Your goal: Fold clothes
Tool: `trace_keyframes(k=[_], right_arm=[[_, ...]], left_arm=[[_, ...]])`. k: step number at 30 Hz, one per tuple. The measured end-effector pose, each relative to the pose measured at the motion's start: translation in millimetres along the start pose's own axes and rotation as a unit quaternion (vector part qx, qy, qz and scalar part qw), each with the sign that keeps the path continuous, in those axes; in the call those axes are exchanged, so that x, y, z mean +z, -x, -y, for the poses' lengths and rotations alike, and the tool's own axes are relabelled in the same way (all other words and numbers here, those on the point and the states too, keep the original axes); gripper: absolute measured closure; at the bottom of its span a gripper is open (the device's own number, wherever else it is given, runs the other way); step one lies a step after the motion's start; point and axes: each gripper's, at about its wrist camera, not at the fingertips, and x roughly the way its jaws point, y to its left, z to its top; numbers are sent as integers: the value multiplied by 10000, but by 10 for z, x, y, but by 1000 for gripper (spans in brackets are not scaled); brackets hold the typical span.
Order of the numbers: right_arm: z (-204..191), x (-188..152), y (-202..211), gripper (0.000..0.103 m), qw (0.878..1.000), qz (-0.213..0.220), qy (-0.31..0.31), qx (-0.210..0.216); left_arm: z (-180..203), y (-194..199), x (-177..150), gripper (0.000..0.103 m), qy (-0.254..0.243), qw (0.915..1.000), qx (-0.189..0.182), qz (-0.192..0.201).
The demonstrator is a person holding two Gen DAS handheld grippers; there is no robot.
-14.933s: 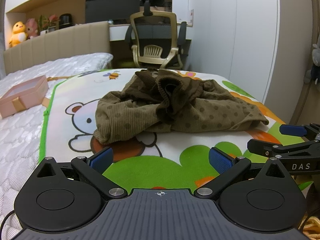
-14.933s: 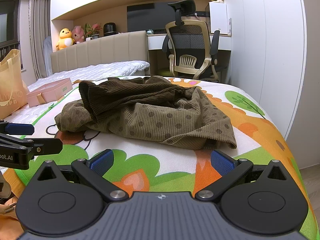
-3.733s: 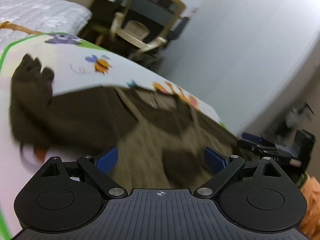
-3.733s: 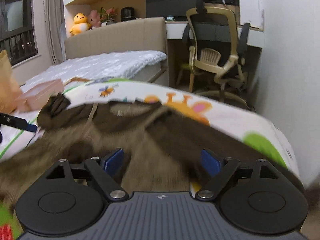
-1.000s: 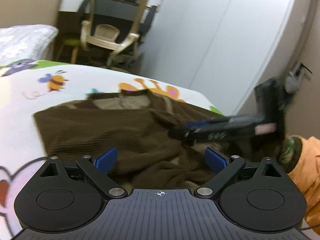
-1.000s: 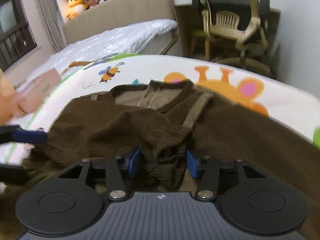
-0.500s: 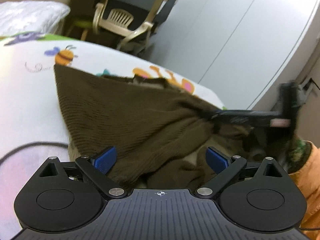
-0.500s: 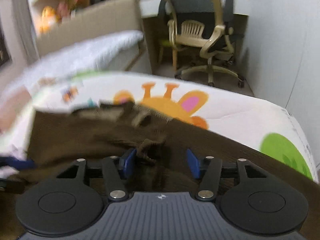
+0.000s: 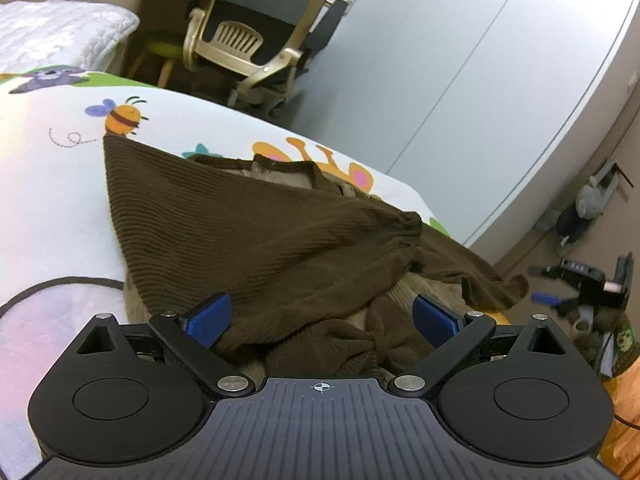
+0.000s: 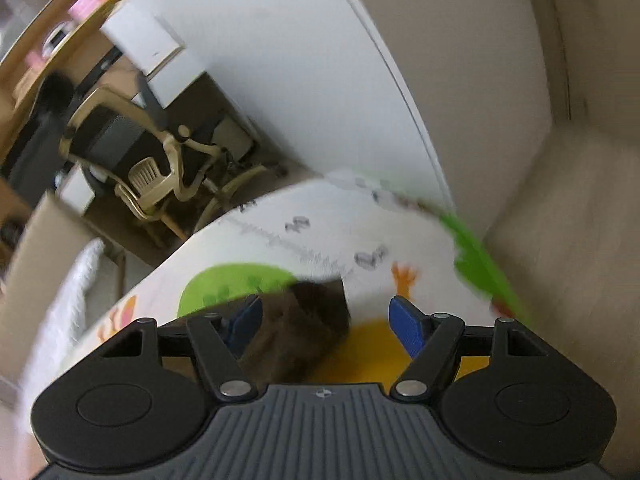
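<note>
A dark brown ribbed garment point(image 9: 256, 240) lies on the cartoon-print mat point(image 9: 52, 184), one sleeve folded slantwise across its body and bunched at the near end. My left gripper point(image 9: 322, 318) stands open just over that bunched cloth, with folds lying between its blue pads point(image 9: 208, 316) but not pinched. My right gripper point(image 10: 325, 324) is rolled to one side near the mat's right edge, its jaws opening. A blurred brown corner of the garment point(image 10: 316, 312) lies between them, close to the left pad and not squeezed. From the left wrist view the right gripper point(image 9: 580, 284) hangs beyond the garment's right side.
An office chair point(image 9: 256, 40) stands past the far end of the bed, by a white wardrobe wall point(image 9: 460, 60). A grey soft toy point(image 9: 588, 204) sits on the floor at the right. The mat's right edge point(image 10: 472, 248) drops off to the floor.
My right gripper has let go of the sleeve it was shut on, widened its jaws and swung off to the garment's right while rolling. The sleeve now lies folded across the body. The left gripper barely moved.
</note>
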Motion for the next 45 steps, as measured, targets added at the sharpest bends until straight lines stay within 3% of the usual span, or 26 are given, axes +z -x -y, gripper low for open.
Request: trace_keyframes(k=[3,5,6,8,10,12,14,18,22,25,29,31,33,34,35,38,41,45], right_arm=[[-136,-48,-154,31,9995,-132,170,215],[-277,-94,-358,33,9987,-216,462,19],[-326,-122,-470,39,9976,-215,633,-160],[-383,-154,-621,66,9934,-125,1014,-515],[-454,-172,-665,77,9889,-59,1307,-707],[-706,-180,-558,84,9832,105,1712,-619],[-1227,-211,-354,85,9721,341,2319,-132],[-2426,-354,104,87,9306,708,3432,1053],[-3524,-827,331,87,8697,637,4401,2140],[-4067,-1362,181,87,8285,244,5025,2460],[-4302,-1982,-193,87,7997,-257,5543,2295],[-4339,-2204,-350,85,7952,-540,5644,2151],[-4361,-2281,-497,73,7909,-1018,5584,2287],[-4295,-2297,-409,59,7918,-1156,5468,2464],[-4247,-2260,-310,48,7936,-1170,5355,2641],[-4165,-1994,-75,38,7986,-965,5099,3048],[-4036,-1711,21,34,8152,-559,4988,2890],[-3622,-1374,-177,34,8522,-317,4762,2144]], left_arm=[[29,52,-3,3,-16,10000,42,0],[32,108,-5,3,-14,10000,61,39],[28,138,-6,3,-3,9999,74,69],[-14,217,-18,3,70,9998,82,151],[-78,294,-41,3,120,9997,103,198],[-146,363,-62,3,149,9995,131,229],[-212,382,-75,3,177,9994,153,237],[-295,362,-78,3,330,9991,77,262],[-323,410,-106,3,382,9987,-82,339],[-396,510,-138,3,474,9979,-107,431],[-501,686,-191,3,608,9964,-125,571],[-537,751,-215,2,637,9960,-140,610],[-566,794,-232,2,658,9957,-152,627],[-576,803,-236,2,667,9957,-155,622],[-579,808,-239,2,671,9957,-160,618],[-562,802,-227,2,656,9958,-213,601],[-494,751,-180,2,569,9965,-252,561],[-349,654,-80,2,451,9967,-353,570]])
